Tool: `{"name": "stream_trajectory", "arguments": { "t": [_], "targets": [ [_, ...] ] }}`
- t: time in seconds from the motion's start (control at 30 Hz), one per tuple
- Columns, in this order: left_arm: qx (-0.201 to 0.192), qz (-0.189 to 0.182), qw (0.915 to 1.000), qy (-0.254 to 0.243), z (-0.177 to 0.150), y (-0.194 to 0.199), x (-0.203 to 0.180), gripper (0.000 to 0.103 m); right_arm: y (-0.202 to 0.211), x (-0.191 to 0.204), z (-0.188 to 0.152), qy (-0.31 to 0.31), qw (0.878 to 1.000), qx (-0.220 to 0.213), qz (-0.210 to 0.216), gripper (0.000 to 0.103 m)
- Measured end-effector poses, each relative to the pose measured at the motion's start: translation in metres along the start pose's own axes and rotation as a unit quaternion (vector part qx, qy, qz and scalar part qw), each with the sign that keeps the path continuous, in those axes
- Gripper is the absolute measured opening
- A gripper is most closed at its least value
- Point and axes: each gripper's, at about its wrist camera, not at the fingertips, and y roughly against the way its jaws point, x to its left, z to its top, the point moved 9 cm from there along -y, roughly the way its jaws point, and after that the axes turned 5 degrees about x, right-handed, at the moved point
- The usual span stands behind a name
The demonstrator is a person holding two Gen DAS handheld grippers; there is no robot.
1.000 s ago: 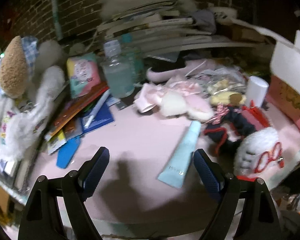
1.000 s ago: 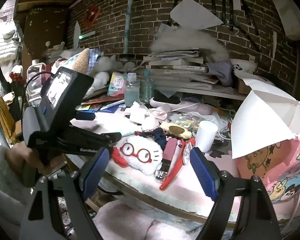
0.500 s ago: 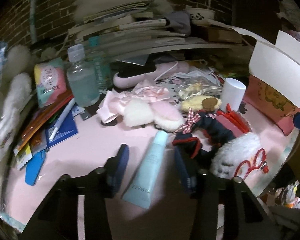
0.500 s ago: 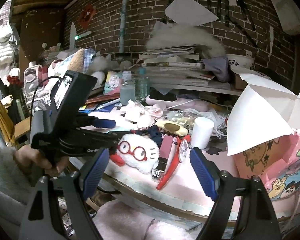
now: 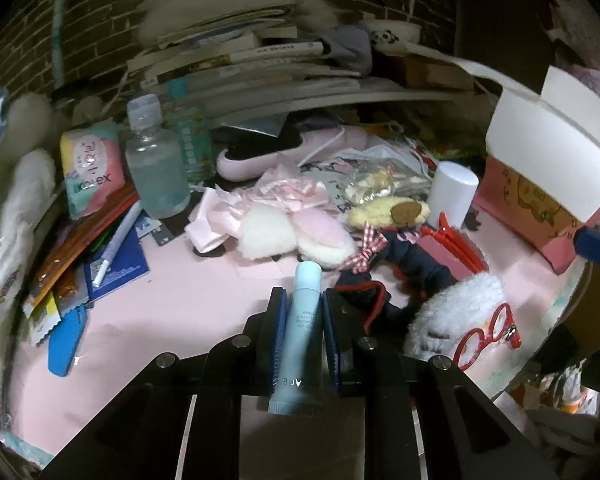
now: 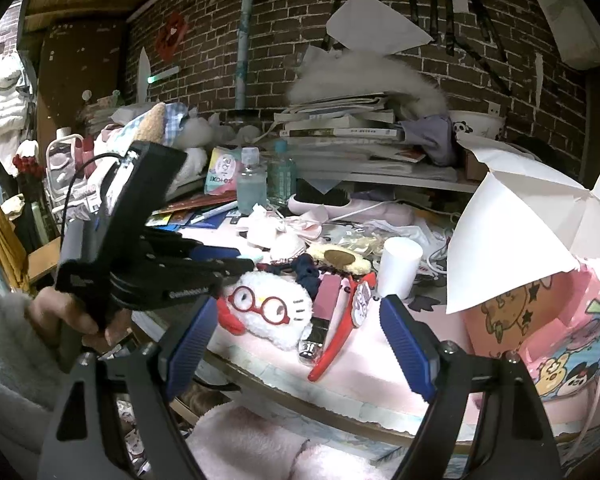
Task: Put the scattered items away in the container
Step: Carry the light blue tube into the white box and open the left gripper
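The left gripper [image 5: 303, 312] is clamped on the pale blue tube [image 5: 302, 336], low in the centre of its frame over the pink table [image 5: 188, 304]. The right gripper [image 6: 296, 344] hangs spread wide, empty, with the pink cartoon box [image 6: 540, 320] at right of frame.

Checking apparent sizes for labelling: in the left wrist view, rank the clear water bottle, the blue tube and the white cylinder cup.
1. Blue tube, though nearness inflates it.
2. Clear water bottle.
3. White cylinder cup.
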Motion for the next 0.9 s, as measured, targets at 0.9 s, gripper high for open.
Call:
{"name": "stream_trajectory", "arguments": {
  "t": [0.9],
  "targets": [
    [-0.047, -0.149, 0.9857, -0.064, 0.134, 0.072, -0.114, 0.013, -0.015, -0.045, 0.009, -0.093, 0.994, -0.022, -0.051, 0.081]
  ]
}}
